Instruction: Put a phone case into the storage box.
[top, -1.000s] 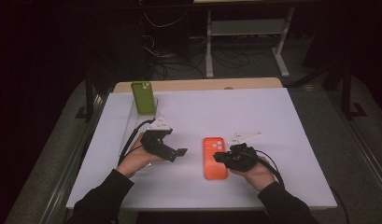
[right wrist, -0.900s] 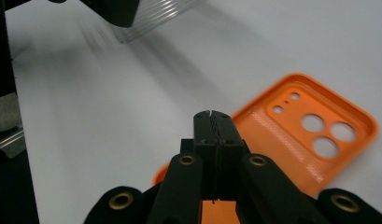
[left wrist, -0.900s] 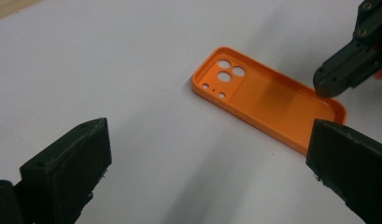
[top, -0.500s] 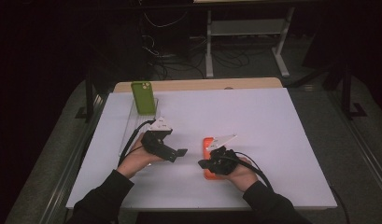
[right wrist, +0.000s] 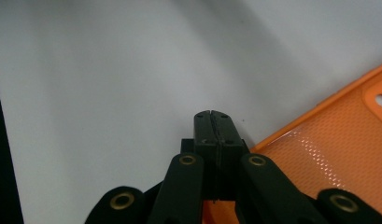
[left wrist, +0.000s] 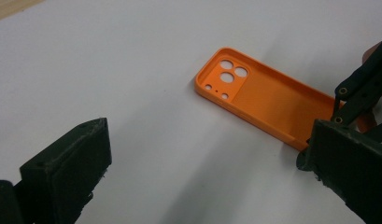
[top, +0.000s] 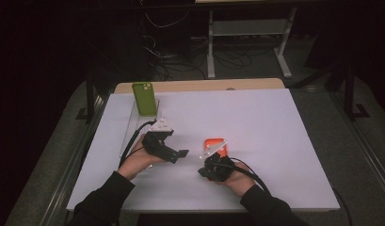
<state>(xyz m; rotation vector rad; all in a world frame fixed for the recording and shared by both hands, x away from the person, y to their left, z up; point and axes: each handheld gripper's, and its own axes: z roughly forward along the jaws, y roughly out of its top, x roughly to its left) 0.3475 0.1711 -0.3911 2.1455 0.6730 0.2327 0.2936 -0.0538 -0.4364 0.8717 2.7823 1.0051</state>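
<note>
An orange phone case (top: 215, 145) lies open side up on the white table, its camera holes at the far end. My right gripper (top: 204, 172) rests at the case's near left corner with its jaws pressed together. In the right gripper view its tips (right wrist: 212, 122) meet over the white surface just past the orange case (right wrist: 338, 140), with nothing seen between them. My left gripper (top: 182, 154) hovers to the left of the case. Its jaws stand wide open (left wrist: 207, 172) and face the orange case (left wrist: 268, 100). A green phone case (top: 144, 98) stands upright at the back left.
The green case leans on a clear plastic stand (top: 133, 126) that runs along the table's left side. A wooden strip (top: 199, 85) borders the table's far edge. The white sheet (top: 275, 132) stretches bare to the right. Dark floor and cables lie beyond.
My right gripper has slid from on top of the orange case toward its near left corner, uncovering most of it. The left gripper has stayed in place, open.
</note>
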